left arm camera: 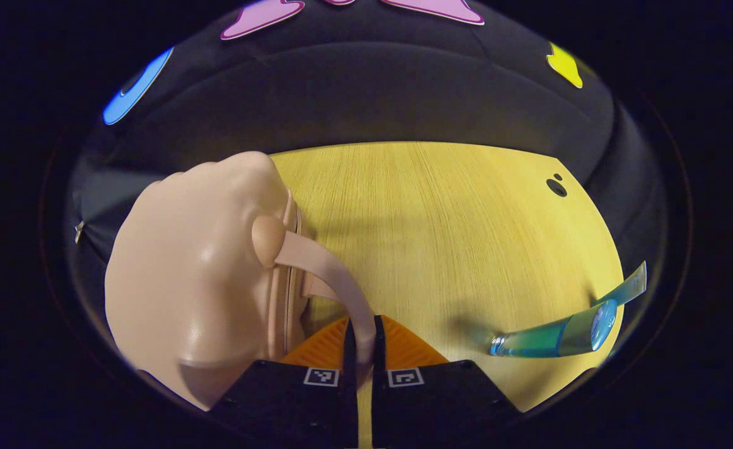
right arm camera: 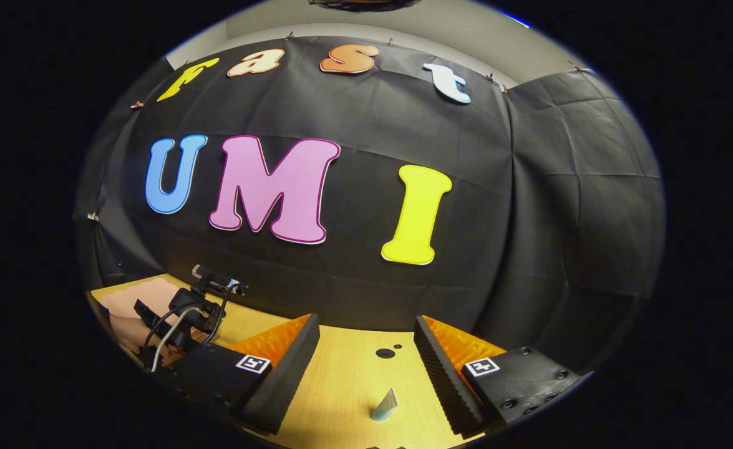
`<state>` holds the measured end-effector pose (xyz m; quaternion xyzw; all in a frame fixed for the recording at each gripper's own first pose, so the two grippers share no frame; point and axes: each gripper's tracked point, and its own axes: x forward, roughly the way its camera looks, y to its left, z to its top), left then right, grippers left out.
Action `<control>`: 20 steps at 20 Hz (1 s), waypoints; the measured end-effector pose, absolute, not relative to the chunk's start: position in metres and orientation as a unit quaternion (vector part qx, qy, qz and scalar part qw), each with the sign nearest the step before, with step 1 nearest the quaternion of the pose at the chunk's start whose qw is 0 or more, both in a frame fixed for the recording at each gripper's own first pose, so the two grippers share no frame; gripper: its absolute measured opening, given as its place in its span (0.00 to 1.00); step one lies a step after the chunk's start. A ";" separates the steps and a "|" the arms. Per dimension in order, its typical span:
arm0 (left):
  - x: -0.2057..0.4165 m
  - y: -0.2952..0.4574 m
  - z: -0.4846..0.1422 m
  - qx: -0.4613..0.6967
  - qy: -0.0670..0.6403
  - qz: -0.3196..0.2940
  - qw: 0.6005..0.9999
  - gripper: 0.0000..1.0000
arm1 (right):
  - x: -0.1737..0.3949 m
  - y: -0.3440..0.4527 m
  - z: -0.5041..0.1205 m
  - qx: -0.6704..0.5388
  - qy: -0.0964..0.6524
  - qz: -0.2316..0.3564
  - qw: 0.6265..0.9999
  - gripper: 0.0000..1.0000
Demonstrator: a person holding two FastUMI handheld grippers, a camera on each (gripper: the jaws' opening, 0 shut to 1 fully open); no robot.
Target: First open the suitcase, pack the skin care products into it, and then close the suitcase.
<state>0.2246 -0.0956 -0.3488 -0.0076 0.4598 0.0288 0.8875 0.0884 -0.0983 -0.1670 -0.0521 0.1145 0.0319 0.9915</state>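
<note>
Worktop (left arm camera: 441, 206): pale suitcase (left arm camera: 185, 274) at left, tube (left arm camera: 559, 333) lying well apart. Left tool (left arm camera: 361, 349) clenched on the suitcase handle strap (left arm camera: 335, 277); right tool (right arm camera: 366, 355) released, hovering over the tube. Risk: the thin strap may slip free, or the case drag unopened.

yellow wooden table (left arm camera: 453, 224), dark round holes (left arm camera: 556, 186) in it
</note>
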 end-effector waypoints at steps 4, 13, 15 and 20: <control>0.225 -0.093 -0.307 -0.019 0.433 0.009 0.901 0.10 | 0.087 -0.093 -0.165 -0.044 0.117 0.041 0.991 0.96; 0.199 0.039 -0.120 0.053 0.363 0.000 0.930 0.09 | 0.079 -0.043 -0.145 -0.032 0.101 0.085 0.991 0.96; 0.188 0.099 -0.102 0.071 0.346 0.029 0.935 0.09 | 0.075 -0.029 -0.145 -0.021 0.109 0.092 0.990 0.96; 0.172 0.287 -0.090 0.119 0.290 0.145 0.938 0.05 | 0.054 0.008 -0.141 -0.002 0.137 0.089 0.986 0.96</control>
